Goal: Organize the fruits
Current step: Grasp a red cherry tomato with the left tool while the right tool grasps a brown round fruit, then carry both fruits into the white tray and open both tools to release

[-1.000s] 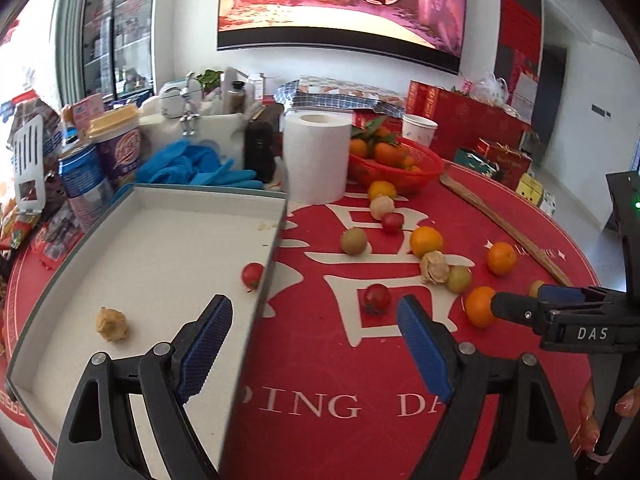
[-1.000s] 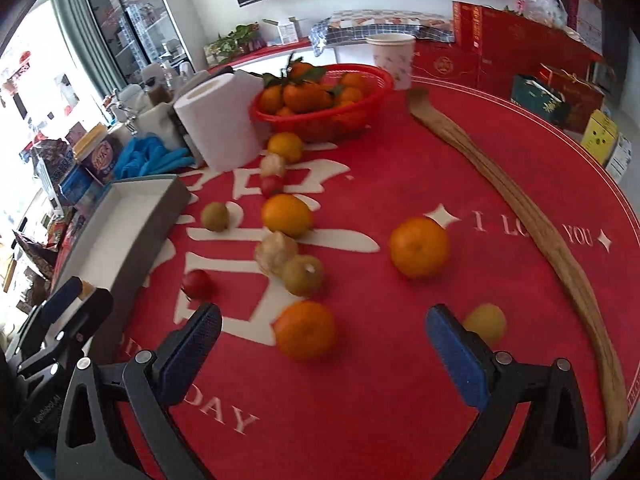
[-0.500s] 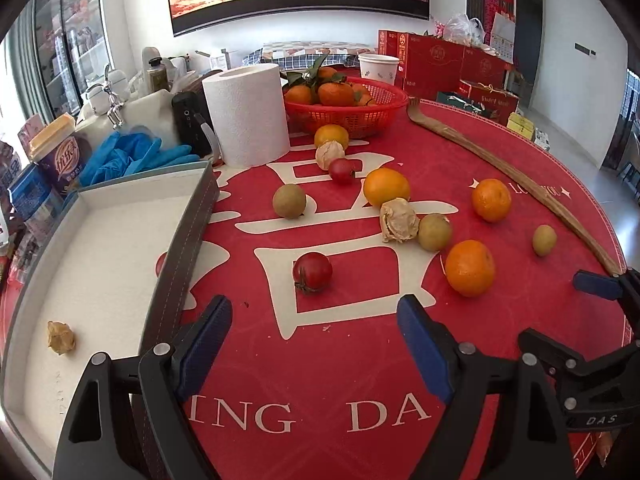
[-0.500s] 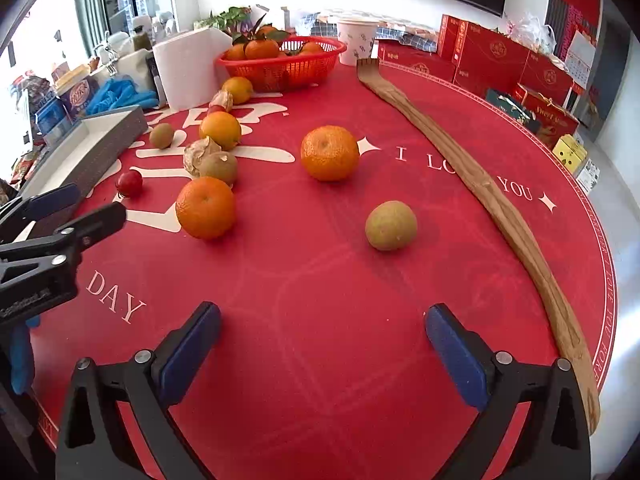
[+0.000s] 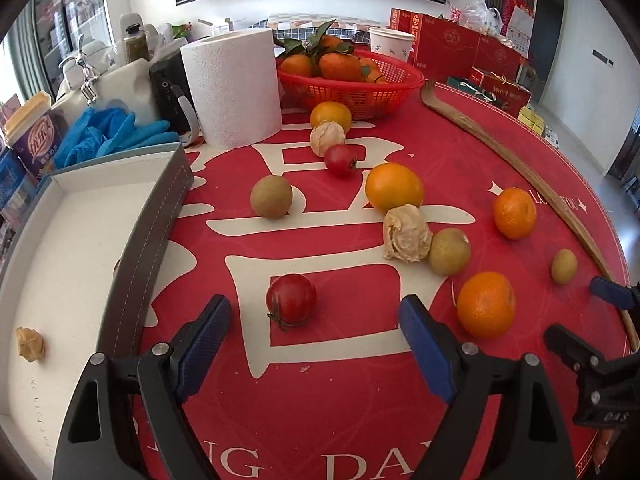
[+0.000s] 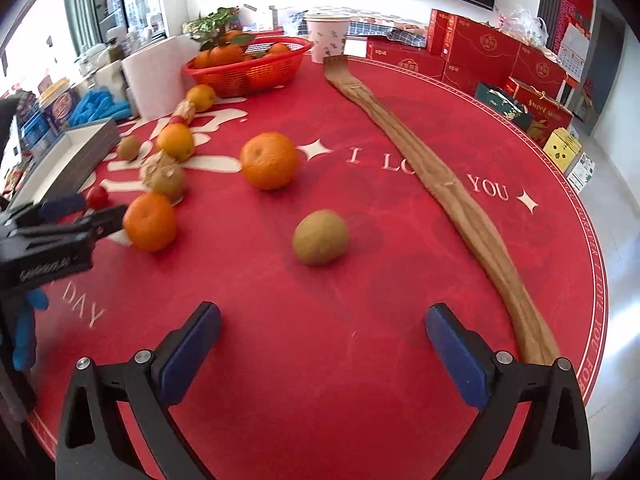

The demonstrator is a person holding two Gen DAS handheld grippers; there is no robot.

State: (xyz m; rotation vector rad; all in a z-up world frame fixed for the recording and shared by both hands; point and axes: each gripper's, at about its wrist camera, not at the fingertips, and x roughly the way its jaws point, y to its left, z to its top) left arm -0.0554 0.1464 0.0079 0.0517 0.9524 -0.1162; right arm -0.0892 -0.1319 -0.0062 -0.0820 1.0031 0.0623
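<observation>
My left gripper [image 5: 316, 328] is open and empty, with a red tomato [image 5: 291, 300] on the cloth just ahead between its fingers. The white tray [image 5: 80, 240] lies to its left with a small husked fruit [image 5: 30, 344] inside. Oranges [image 5: 486, 304], brown kiwis [image 5: 271, 202], husked fruits [image 5: 406, 234] and a second tomato [image 5: 340, 160] are scattered on the red tablecloth. My right gripper [image 6: 322, 344] is open and empty, with a kiwi [image 6: 320, 237] ahead of it. The left gripper also shows in the right wrist view [image 6: 80, 216] beside an orange [image 6: 150, 222].
A red basket of oranges [image 5: 352, 76] stands at the back, next to a paper towel roll [image 5: 234, 88] and a paper cup [image 5: 390, 42]. Blue gloves [image 5: 108, 136] and jars crowd the back left. A long brown strip [image 6: 440, 184] runs along the table's right side.
My left gripper has swung right from over the tray and closed in on the near tomato. My right gripper has turned right, bringing the lone kiwi ahead of it. Both stay open.
</observation>
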